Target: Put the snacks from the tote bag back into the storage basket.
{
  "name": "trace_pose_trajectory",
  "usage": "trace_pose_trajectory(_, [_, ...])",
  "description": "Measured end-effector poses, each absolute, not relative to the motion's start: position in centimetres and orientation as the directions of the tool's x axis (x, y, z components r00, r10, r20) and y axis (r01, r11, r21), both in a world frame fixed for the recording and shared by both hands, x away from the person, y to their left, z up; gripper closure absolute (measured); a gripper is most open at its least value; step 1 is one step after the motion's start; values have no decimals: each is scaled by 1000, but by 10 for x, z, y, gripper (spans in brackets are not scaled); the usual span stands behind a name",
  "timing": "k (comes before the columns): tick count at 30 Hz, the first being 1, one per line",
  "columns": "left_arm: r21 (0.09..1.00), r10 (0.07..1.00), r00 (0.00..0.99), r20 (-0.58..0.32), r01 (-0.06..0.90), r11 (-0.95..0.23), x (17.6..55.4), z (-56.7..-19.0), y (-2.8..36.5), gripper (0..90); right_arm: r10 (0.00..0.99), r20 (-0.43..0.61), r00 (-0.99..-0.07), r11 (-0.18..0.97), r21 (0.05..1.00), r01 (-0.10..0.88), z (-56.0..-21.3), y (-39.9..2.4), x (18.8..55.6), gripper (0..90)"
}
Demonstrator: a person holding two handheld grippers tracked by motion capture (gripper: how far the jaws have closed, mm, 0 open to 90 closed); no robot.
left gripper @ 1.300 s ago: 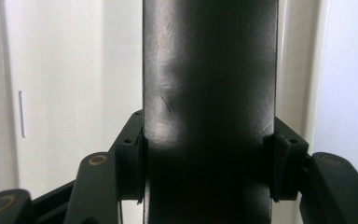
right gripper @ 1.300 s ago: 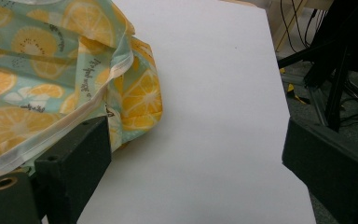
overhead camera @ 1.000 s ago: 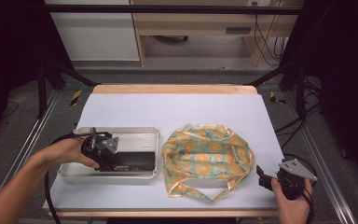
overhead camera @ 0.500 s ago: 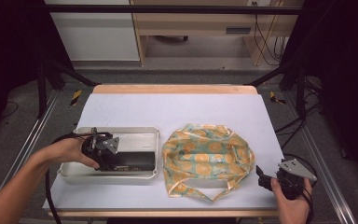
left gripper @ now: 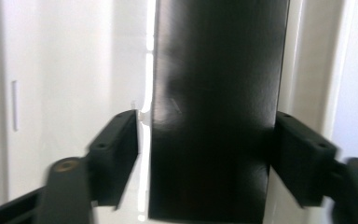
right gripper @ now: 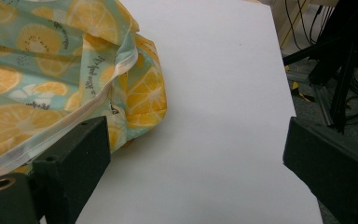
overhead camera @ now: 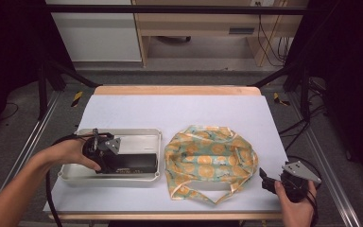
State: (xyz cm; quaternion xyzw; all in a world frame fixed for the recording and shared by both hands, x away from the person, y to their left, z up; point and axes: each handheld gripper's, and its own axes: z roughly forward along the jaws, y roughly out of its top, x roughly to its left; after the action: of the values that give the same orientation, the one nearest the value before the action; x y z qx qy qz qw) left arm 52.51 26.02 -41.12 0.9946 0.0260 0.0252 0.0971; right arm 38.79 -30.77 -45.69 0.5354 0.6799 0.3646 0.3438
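At lower left, the left tool (overhead camera: pixel 123 163), jaws just widened, straddles a black box (left gripper: pixel 214 112) in a metal tray (overhead camera: pixel 137 139) without pinching it. At lower right, the right tool (overhead camera: pixel 263 177) rests spread beside a citrus-print cloth bag (overhead camera: pixel 208 158).

Tray (overhead camera: pixel 78 176) rim walled black box (overhead camera: pixel 134 163); cloth bag (overhead camera: pixel 208 158) blocked right of tray; beyond tray, table (overhead camera: pixel 179 111) lay open.

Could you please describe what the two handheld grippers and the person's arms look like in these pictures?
Both handheld grippers are black. The left gripper has a small grey plate on top and a black cable looping back past the bare forearm. The right gripper carries a grey three-cornered plate with small holes, and a black cable curls beside it. Their jaws are blocky black pads with round screw holes. No sleeves show.
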Motion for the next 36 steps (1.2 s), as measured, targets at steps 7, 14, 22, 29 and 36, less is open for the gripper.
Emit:
trace_pose_trajectory(7, [236,98,993,64,81,-968,524,-396,262,166,979,-77,-191,161,864,477,-457,-307,388,78])
trace_pose_trajectory(14, [249,101,992,71,81,-965,522,-390,258,147,979,-76,-189,160,864,477,-457,-308,388,78])
trace_pose_trajectory(22, [278,121,989,80,95,-956,518,-382,252,125,979,-75,-191,159,864,477,-456,-307,388,77])
trace_pose_trajectory(29, [333,184,975,122,135,-933,511,-367,243,80,978,-77,-191,161,864,476,-457,-306,388,77])
trace_pose_trajectory(36, [437,294,945,145,206,-876,503,-344,235,81,979,-76,-192,161,864,478,-457,-307,388,77])
